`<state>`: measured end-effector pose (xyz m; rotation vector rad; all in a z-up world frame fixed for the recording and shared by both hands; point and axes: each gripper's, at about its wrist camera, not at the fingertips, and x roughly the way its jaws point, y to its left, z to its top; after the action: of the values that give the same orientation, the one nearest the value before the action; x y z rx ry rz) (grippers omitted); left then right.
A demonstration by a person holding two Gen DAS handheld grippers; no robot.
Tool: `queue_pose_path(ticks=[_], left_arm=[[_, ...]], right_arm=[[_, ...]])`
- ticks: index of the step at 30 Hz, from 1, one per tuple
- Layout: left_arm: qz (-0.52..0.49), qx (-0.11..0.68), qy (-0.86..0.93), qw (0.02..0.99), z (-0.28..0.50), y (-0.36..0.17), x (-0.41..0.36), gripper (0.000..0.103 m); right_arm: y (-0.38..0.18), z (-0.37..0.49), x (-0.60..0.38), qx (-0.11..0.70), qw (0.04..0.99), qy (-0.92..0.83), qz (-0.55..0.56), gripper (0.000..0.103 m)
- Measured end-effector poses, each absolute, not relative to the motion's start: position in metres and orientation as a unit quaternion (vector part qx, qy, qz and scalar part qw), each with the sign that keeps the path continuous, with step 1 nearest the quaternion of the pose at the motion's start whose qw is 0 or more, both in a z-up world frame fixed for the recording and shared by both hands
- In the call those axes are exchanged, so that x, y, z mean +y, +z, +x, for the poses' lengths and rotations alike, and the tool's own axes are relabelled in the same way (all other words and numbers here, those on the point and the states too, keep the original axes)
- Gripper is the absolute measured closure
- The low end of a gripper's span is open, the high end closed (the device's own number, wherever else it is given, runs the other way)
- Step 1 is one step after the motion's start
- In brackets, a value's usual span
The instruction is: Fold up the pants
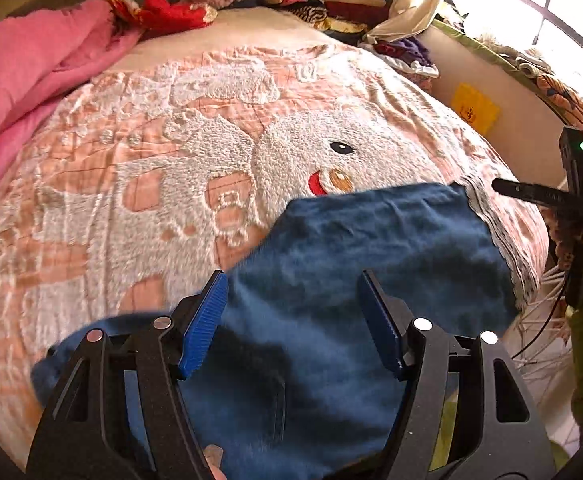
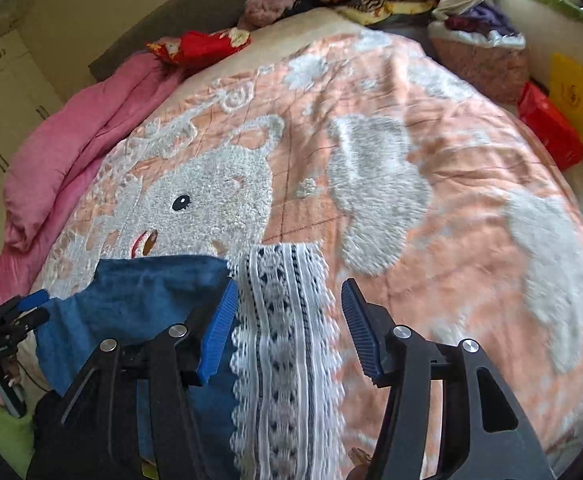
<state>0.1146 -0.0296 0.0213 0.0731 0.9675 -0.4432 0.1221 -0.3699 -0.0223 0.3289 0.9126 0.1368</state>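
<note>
1. Here, the dark blue fabric pants [image 1: 363, 264] lie flat on the peach-and-white fleece rabbit blanket [image 1: 139, 168], near its front edge.
2. The left gripper [image 1: 293, 320] hovers over the pants, jaws apart, gripping nothing.
3. The right gripper [image 2: 289, 332] hangs wide apart above the pants' white lace-patterned trim [image 2: 283, 320].

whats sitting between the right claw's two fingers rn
A white lace trim strip of the blue pants runs up between the open right claw fingers, lying on the peach blanket; right wrist view shows it.
</note>
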Motion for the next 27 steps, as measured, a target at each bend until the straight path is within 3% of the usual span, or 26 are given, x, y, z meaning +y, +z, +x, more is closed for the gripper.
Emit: queue_pose_path(ticks=[21,24,26,27], left_arm=[[-0.005,0.51,-0.2,0.837,0.184,-0.04,-0.063,0.042],[-0.012,0.51,-0.194,0.838,0.184,-0.041,-0.064,0.043],[-0.015,0.508,-0.192,0.84,0.185,-0.041,-0.065,0.054],[-0.013,0.506,-0.193,0.841,0.184,-0.042,-0.066,0.07]], right_arm=[[-0.061,0.156,-0.372,0.452,0.871,0.088,0.17,0.049],[-0.061,0.152,-0.365,0.448,0.872,0.11,0.162,0.058],[-0.061,0.15,-0.36,0.444,0.875,0.122,0.149,0.065],[-0.06,0.149,-0.359,0.441,0.877,0.124,0.144,0.068]])
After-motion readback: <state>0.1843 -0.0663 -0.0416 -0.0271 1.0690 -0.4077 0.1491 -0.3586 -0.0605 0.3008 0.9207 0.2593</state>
